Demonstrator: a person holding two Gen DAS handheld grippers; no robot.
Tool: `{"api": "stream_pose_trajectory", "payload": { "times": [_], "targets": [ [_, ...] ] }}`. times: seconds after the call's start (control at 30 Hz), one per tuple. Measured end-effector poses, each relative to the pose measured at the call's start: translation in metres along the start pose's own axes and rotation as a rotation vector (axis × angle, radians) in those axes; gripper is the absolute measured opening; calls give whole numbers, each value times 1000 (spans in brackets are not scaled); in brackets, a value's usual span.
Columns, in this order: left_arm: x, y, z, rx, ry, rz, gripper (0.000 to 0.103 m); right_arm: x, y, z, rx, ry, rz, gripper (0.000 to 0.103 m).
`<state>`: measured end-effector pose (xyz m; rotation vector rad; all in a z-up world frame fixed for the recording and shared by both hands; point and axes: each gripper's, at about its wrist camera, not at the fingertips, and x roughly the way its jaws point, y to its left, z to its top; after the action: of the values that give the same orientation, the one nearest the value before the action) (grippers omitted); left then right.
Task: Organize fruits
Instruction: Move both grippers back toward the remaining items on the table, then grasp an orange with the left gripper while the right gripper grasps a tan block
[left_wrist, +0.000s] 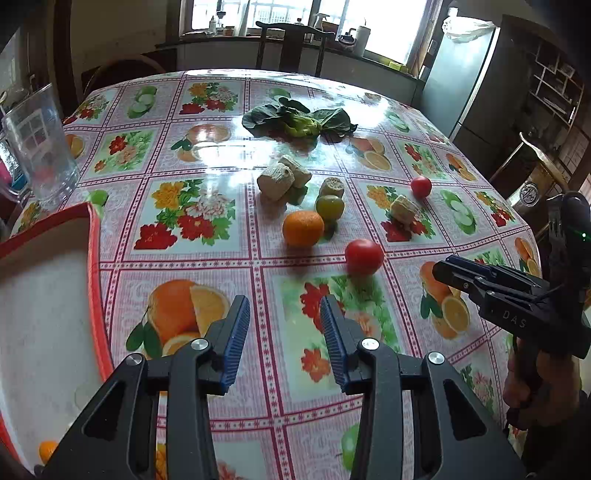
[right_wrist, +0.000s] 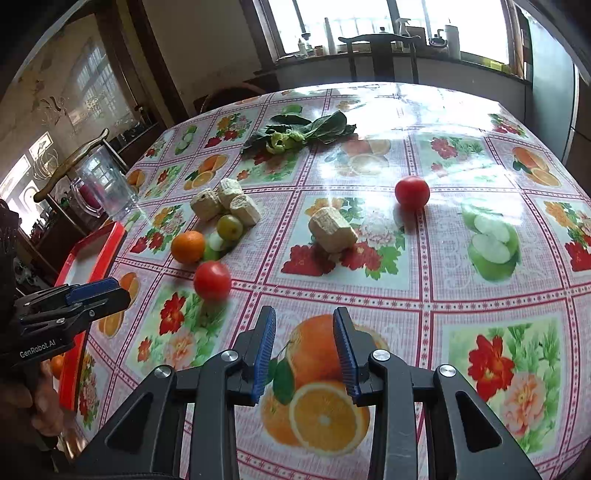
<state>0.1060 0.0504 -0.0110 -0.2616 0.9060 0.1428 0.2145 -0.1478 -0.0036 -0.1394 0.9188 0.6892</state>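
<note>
Daylight from the windows (left_wrist: 295, 18) glares off the glossy tablecloth (right_wrist: 424, 122); fisheye edges bend and darken.

Colours and patterns on the counter

Glossy pink-checked oilcloth counter (right_wrist: 424, 295) printed with oranges, apples, red flowers; two round red tomatoes (left_wrist: 364, 256), one orange fruit (left_wrist: 303, 228), a green-yellow citrus (left_wrist: 329, 207), red-rimmed white tray (left_wrist: 94, 243), dark green leafy vegetable (left_wrist: 299, 118).

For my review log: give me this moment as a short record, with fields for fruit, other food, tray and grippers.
loose fruit: orange, green citrus, near tomato, far tomato
other food: leafy greens, pale ridged chunks
tray: red-rimmed tray, table's left edge, small orange fruit inside
left gripper: open, empty
right gripper: open, empty
</note>
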Motion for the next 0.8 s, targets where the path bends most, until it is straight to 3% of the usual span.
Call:
{"api": "stream_pose_trajectory", "payload": {
  "times": [0.17,0.23,0.53,0.67,0.8],
  "targets": [
    [28,-4,20,4,32,-10,38,20,-11,20,7,12,-18,35],
    [37,-7,26,11,39,-24,38,26,-13,27,7,8,-21,41],
    [72,-12,48,18,56,-14,38,50,-16,50,0,-5,-38,41],
    [77,-14,53,33,44,-9,38,55,-8,52,-47,-21,-70,34],
    [73,-15,48,45,41,-6,31,47,-1,43,-62,-26,-58,34]
  ]
}}
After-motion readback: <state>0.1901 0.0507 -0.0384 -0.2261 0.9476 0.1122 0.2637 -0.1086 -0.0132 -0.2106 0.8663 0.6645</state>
